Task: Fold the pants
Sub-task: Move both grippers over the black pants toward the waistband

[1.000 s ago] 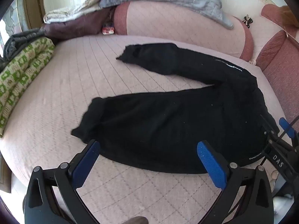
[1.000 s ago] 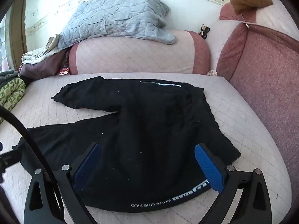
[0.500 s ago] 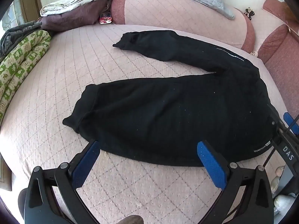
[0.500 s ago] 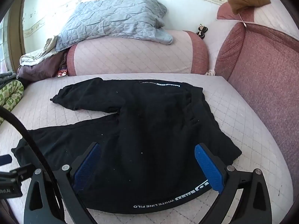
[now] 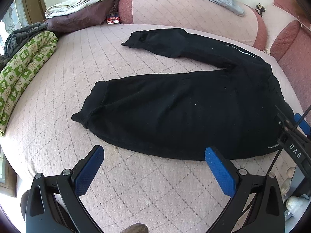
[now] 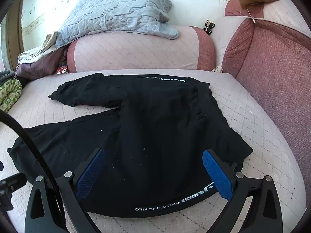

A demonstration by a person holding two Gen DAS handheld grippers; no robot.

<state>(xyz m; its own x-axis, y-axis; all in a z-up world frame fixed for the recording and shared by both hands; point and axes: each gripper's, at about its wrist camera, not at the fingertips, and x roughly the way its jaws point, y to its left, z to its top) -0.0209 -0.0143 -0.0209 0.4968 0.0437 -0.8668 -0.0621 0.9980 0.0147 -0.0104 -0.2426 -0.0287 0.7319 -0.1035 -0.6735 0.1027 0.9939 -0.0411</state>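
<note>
Black pants (image 5: 184, 108) lie spread flat on a pink quilted bed (image 5: 77, 73), legs apart pointing left, waist at the right. The near leg's cuff (image 5: 81, 117) lies just beyond my left gripper (image 5: 154, 154), which is open and empty above the bed's near edge. In the right wrist view the pants (image 6: 155, 128) fill the middle, with white lettering (image 6: 171, 203) along the near side. My right gripper (image 6: 153, 155) is open and empty over the seat and hip area. The right gripper's body shows at the left wrist view's right edge (image 5: 295, 147).
A pink bolster (image 6: 136, 54) with a grey quilted blanket (image 6: 116, 13) lies at the back. A green patterned roll (image 5: 21, 73) and piled clothes (image 5: 73, 17) lie at the left. A red padded wall (image 6: 278, 81) bounds the right side.
My left gripper has pulled back and up, so the near leg now lies farther ahead of its fingers. The right gripper has barely moved. The pants have not moved.
</note>
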